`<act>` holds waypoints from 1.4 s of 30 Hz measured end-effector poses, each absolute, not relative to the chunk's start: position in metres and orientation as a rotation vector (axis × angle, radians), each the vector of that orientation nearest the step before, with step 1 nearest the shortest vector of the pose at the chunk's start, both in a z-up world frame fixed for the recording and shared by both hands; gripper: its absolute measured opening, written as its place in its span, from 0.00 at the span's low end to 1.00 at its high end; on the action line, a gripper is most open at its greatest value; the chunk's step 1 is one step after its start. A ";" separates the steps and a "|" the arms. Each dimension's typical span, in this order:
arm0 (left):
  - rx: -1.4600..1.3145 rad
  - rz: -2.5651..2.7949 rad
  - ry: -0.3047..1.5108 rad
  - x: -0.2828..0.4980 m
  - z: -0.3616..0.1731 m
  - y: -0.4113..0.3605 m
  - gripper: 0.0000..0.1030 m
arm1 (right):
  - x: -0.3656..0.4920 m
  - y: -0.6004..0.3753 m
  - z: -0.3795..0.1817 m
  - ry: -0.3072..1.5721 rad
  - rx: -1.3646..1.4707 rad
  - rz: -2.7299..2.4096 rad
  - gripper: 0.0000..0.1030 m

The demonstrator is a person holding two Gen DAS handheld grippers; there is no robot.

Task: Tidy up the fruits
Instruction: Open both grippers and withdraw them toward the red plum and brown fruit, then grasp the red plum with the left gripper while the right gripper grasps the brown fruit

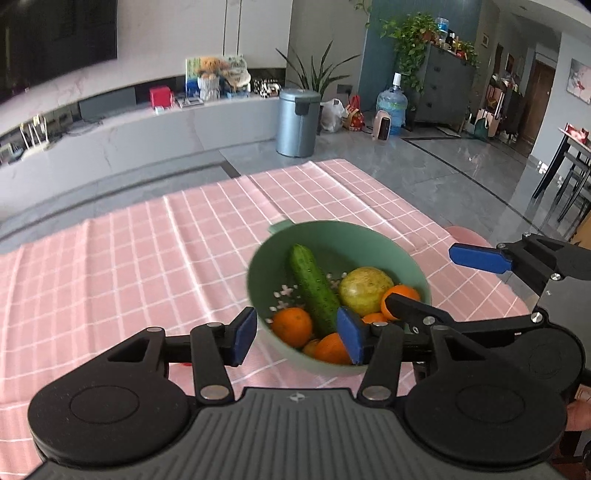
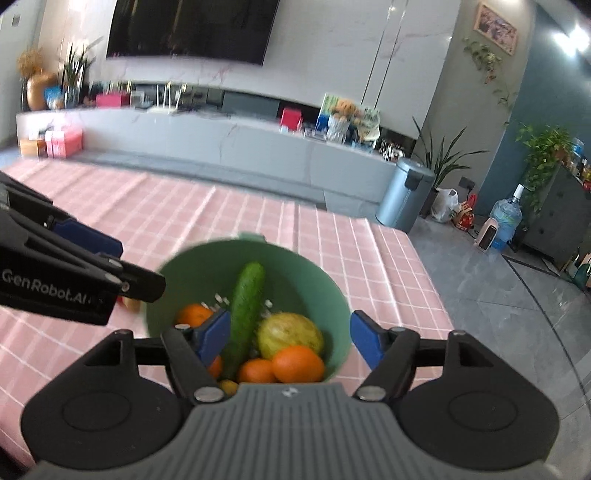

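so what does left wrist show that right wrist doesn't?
Only the left wrist view: the dining chairs at far right, and the right claw from the side, open, reaching over the bowl's near rim.

Only the right wrist view: the TV nearly whole, pink boxes on the console's left end, and the left claw's branded arm.

Both: green bowl holding the cucumber, oranges and a yellow-green fruit, the pink checked cloth, bin and water jug.

Left gripper [image 1: 297, 334] wide open, blue pads [image 1: 243, 334] far apart, right gripper [image 2: 288, 338] wide open too, both held side by side, pointing forward
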State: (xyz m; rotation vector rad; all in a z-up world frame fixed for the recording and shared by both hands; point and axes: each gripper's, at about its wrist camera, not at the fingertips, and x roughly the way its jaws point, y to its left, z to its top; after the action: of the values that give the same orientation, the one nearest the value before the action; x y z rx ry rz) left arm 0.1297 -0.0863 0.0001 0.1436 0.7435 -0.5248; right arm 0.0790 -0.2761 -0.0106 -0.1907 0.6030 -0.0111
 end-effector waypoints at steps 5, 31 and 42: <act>0.157 -0.465 0.697 0.115 0.004 -0.063 0.58 | 0.069 -0.255 -0.012 0.567 -0.104 -0.011 0.74; -0.003 -0.347 0.772 0.133 -0.069 0.028 0.39 | 0.098 -0.161 -0.073 0.630 -0.254 0.247 0.34; -0.013 -0.296 0.776 0.159 -0.085 0.036 0.32 | 0.134 -0.138 -0.108 0.639 -0.126 0.046 0.28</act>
State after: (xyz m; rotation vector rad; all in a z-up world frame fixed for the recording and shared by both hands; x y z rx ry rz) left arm 0.1585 0.0355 -0.0852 -0.0128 0.7759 -0.2960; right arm 0.1340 -0.1384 -0.1079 -0.1260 0.6395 0.0456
